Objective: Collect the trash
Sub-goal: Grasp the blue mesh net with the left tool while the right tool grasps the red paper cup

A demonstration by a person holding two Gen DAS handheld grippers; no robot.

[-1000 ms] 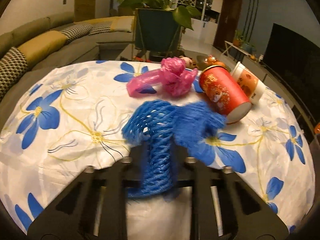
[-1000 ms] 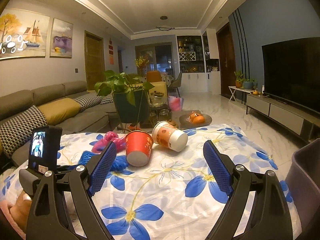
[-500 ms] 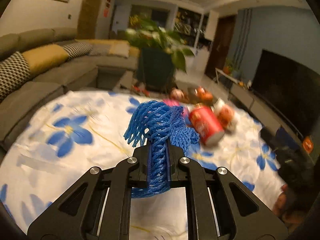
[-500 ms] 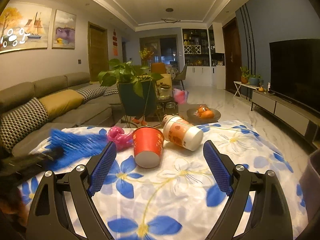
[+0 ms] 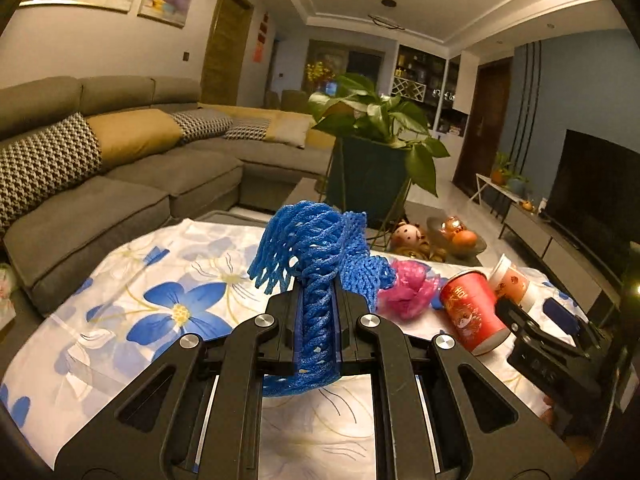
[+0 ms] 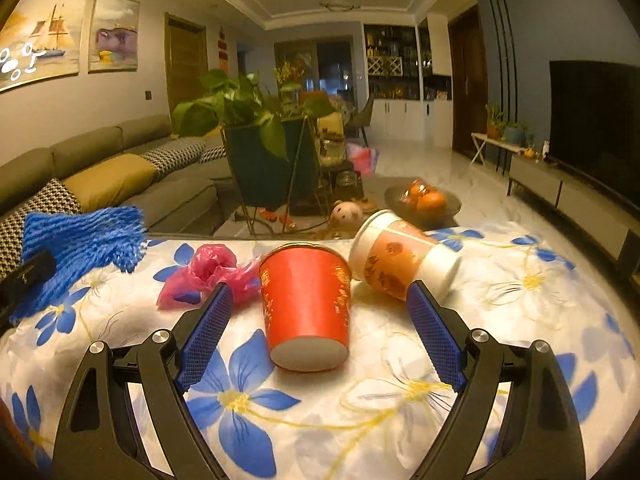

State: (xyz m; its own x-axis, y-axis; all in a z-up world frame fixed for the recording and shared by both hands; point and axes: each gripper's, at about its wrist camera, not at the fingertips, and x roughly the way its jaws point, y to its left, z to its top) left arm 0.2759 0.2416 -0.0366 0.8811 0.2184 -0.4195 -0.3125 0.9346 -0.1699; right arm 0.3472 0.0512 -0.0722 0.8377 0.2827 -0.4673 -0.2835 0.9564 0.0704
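The left gripper (image 5: 317, 312) is clenched on a blue foam mesh sleeve (image 5: 316, 256), which sticks up between its jaws and fans out above them — lifted clear of the white tablecloth with blue flowers (image 5: 160, 280). The right gripper (image 6: 318, 320) is spread wide, low over the cloth, and a red paper cup (image 6: 306, 304) lies on its side between the blue-padded fingers (image 6: 204, 332), touching neither. Far right of it lies a white-and-orange paper cup (image 6: 400, 258); to the left, a crumpled pink plastic bag (image 6: 212, 270).

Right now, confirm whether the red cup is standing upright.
No, the red cup lies on its side on the tablecloth.
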